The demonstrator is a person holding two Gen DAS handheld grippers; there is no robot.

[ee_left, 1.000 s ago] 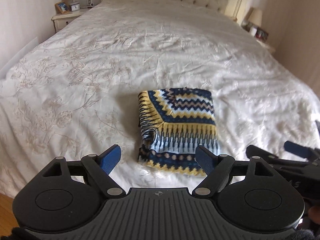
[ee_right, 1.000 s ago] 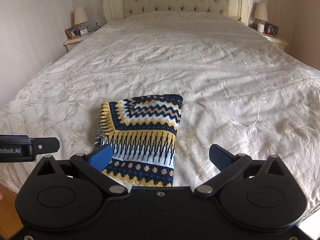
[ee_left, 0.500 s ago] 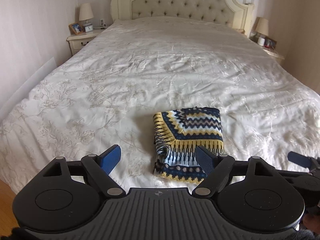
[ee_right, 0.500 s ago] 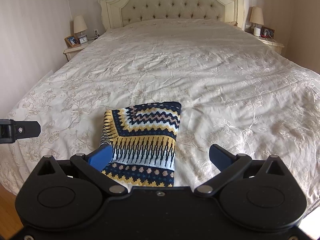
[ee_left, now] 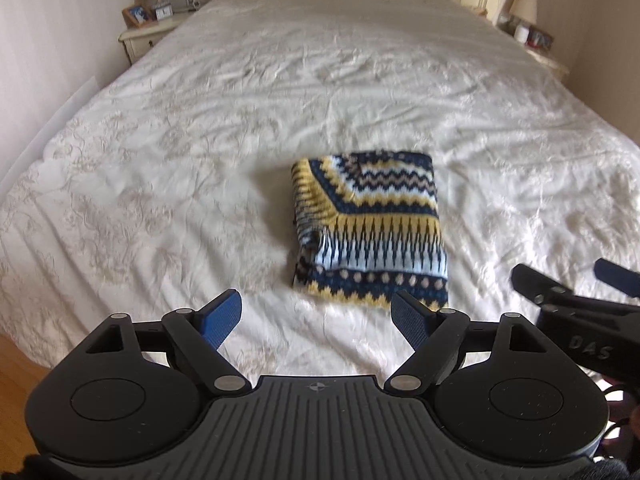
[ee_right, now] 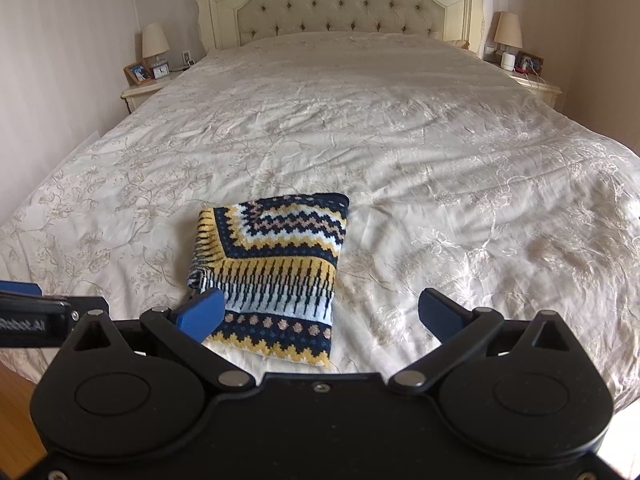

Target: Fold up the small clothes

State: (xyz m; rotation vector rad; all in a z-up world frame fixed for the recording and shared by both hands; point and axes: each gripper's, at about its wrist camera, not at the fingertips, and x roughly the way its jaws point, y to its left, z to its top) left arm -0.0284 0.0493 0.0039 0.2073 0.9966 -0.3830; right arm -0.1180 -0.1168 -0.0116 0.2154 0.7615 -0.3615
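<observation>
Folded patterned sweater [ee_left: 370,228] lies on bedspread [ee_left: 200,140], left tool [ee_left: 316,316] agape.

knit [ee_left: 370,236]: navy, yellow, white zigzag bands | bedspread [ee_left: 280,92]: cream, floral embroidery | headboard [ee_right: 344,4]: beige, tufted

Knit garment [ee_left: 370,236] [ee_right: 276,268]: navy, yellow, pale-blue zigzag pattern, folded into a compact rectangle, lying flat near the bedspread's [ee_left: 240,120] foot end. Left edge looks bunched, possibly a tucked sleeve.

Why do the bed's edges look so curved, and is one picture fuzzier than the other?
Left wrist view: fisheye bends the bedspread, and the folded sweater is slightly smeared. Right wrist view: same bending, sweater pattern crisper, bright glare at lower right.
</observation>
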